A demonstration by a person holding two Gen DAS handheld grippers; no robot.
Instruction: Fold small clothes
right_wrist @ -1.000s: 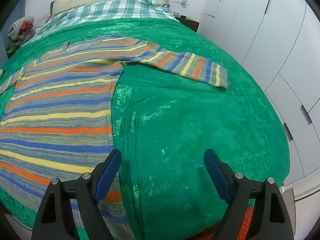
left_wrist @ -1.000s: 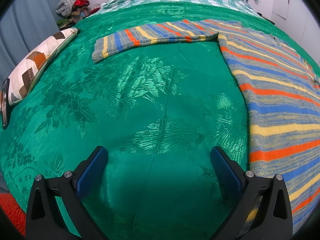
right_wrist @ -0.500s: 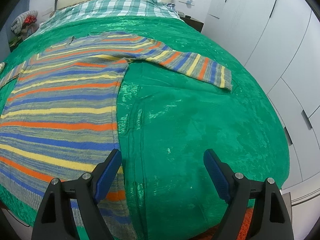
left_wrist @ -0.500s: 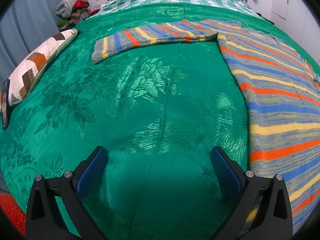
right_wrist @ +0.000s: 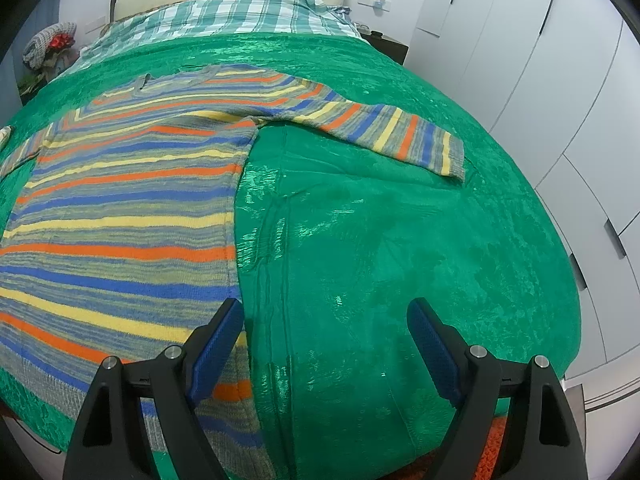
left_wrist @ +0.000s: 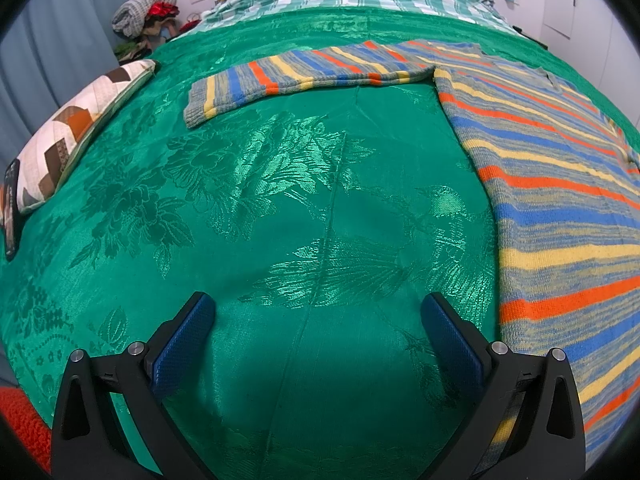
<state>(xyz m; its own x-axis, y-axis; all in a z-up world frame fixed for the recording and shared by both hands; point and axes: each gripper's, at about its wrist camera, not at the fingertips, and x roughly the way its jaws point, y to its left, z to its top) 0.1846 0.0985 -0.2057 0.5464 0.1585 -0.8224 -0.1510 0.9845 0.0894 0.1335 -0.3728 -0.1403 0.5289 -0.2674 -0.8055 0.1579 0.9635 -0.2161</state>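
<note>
A striped knit sweater (left_wrist: 560,184) in grey, blue, orange and yellow lies flat on the green bedspread (left_wrist: 280,200), both sleeves spread out sideways. In the left wrist view one sleeve (left_wrist: 304,76) stretches left at the far side. My left gripper (left_wrist: 318,312) hovers open over bare bedspread, left of the sweater's side edge. In the right wrist view the sweater body (right_wrist: 120,216) fills the left half and the other sleeve (right_wrist: 400,132) reaches right. My right gripper (right_wrist: 324,320) is open, its left finger over the sweater's lower side edge; nothing is between the pads.
A patterned cushion (left_wrist: 72,140) and a dark phone (left_wrist: 11,208) lie at the bed's left edge. A plaid sheet (right_wrist: 228,16) covers the head end. White wardrobe doors (right_wrist: 560,80) stand right of the bed. Clothes are heaped (left_wrist: 140,16) beside the curtain.
The right wrist view has shifted slightly, so the sweater and sleeve sit a little further right and lower. The left view is unchanged. Both grippers stay open.
</note>
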